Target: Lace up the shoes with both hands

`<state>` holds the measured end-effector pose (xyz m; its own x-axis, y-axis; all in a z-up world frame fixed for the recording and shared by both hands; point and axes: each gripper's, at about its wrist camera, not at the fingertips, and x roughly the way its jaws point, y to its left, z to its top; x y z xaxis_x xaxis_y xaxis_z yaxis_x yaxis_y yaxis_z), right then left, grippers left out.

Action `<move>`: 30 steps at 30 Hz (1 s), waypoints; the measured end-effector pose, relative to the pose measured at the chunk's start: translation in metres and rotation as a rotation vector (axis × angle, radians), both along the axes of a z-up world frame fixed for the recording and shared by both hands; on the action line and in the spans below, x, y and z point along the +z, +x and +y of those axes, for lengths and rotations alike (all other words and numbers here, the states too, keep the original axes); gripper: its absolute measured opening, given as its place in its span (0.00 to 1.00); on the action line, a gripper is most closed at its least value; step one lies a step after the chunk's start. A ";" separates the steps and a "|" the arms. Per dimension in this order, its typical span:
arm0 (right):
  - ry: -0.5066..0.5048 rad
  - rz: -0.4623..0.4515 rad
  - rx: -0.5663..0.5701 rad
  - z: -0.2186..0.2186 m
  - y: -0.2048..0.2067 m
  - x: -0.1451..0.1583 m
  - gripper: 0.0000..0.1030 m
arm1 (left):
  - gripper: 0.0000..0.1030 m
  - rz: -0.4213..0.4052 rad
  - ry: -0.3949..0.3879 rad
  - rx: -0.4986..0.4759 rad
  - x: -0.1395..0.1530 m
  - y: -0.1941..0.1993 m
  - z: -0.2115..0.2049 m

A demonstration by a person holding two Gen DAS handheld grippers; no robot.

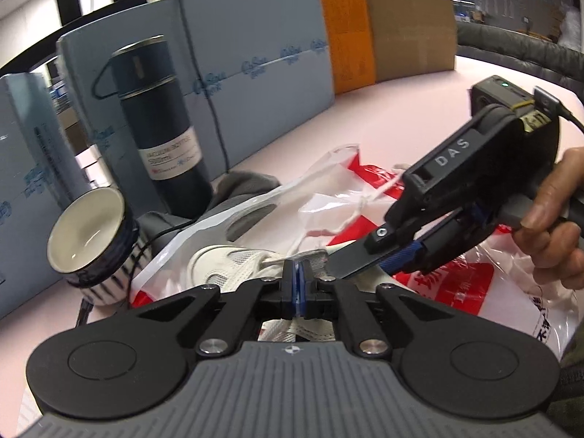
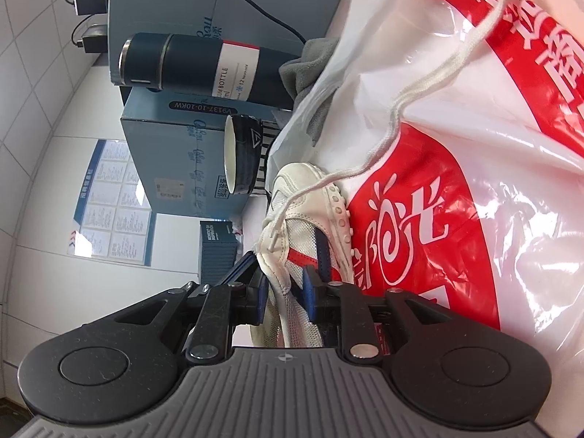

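A white mesh sneaker (image 1: 233, 266) with red and navy side stripes (image 2: 310, 226) lies on a red and white plastic bag (image 2: 456, 189). My left gripper (image 1: 297, 279) is shut, its blue pads pressed together right over the shoe's lace area; whether it pinches lace or fabric is hidden. My right gripper (image 2: 284, 288) is partly open, its jaws on either side of the shoe's eyelet flap without clamping it. It also shows in the left wrist view (image 1: 368, 255), coming in from the right. A loose white lace (image 2: 430, 91) runs from the shoe across the bag.
A dark blue vacuum bottle (image 1: 164, 127) and a striped ceramic cup (image 1: 91, 241) stand left of the shoe. Grey cloth (image 1: 248, 182) lies behind. Blue boxes (image 1: 255, 65) and cardboard panels (image 1: 408, 29) wall the back of the pink table (image 1: 401, 109).
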<state>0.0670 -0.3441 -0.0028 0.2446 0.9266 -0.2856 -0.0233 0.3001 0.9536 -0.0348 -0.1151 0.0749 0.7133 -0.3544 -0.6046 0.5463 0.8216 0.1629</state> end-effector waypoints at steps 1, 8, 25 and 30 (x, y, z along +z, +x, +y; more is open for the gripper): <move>-0.004 -0.006 0.002 0.000 0.000 0.001 0.23 | 0.08 -0.005 -0.014 0.017 0.002 -0.003 0.002; 0.001 -0.060 -0.040 -0.008 -0.003 0.010 0.41 | 0.36 0.018 -0.131 0.089 0.015 -0.024 0.010; 0.050 -0.010 0.014 0.009 0.023 0.015 0.33 | 0.36 0.090 -0.148 0.315 -0.003 -0.019 -0.045; 0.006 -0.006 0.011 0.013 0.025 0.015 0.17 | 0.36 0.054 -0.182 0.373 -0.008 -0.022 -0.045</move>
